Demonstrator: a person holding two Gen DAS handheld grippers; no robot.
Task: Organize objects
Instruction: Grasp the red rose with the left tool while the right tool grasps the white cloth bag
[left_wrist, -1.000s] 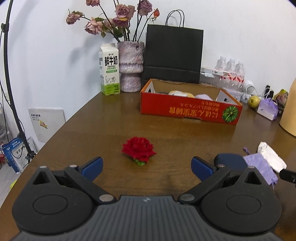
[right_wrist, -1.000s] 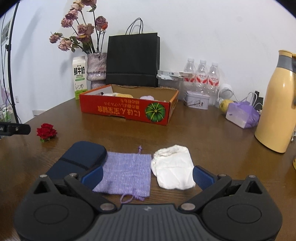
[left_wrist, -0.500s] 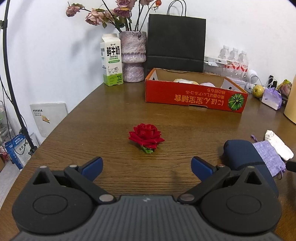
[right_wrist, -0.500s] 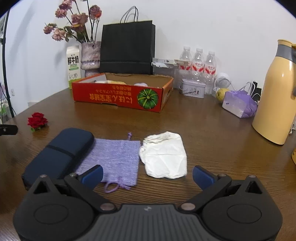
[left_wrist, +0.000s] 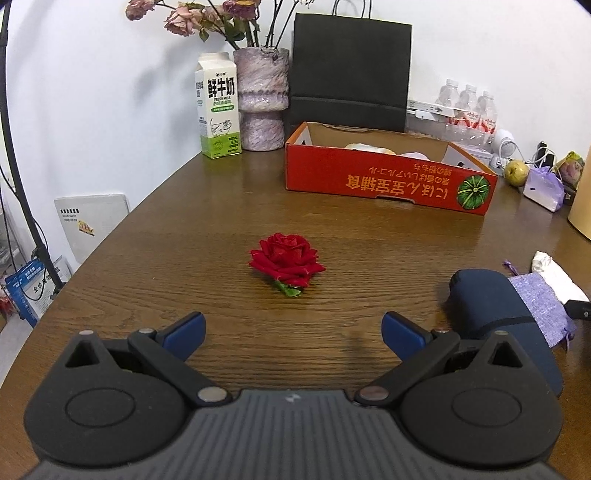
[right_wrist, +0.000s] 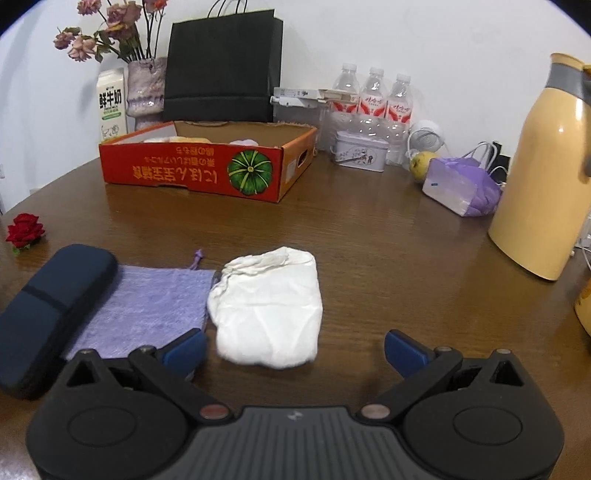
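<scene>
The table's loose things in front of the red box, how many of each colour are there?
Red: 1, the rose
Navy: 1, the case
Purple: 1, the pouch
White: 1, the cloth bundle
Total: 4

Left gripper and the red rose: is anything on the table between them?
Nothing visible. The left gripper is open, and only bare wooden table lies between it and the red rose. The dark blue case sits off to the right.
</scene>
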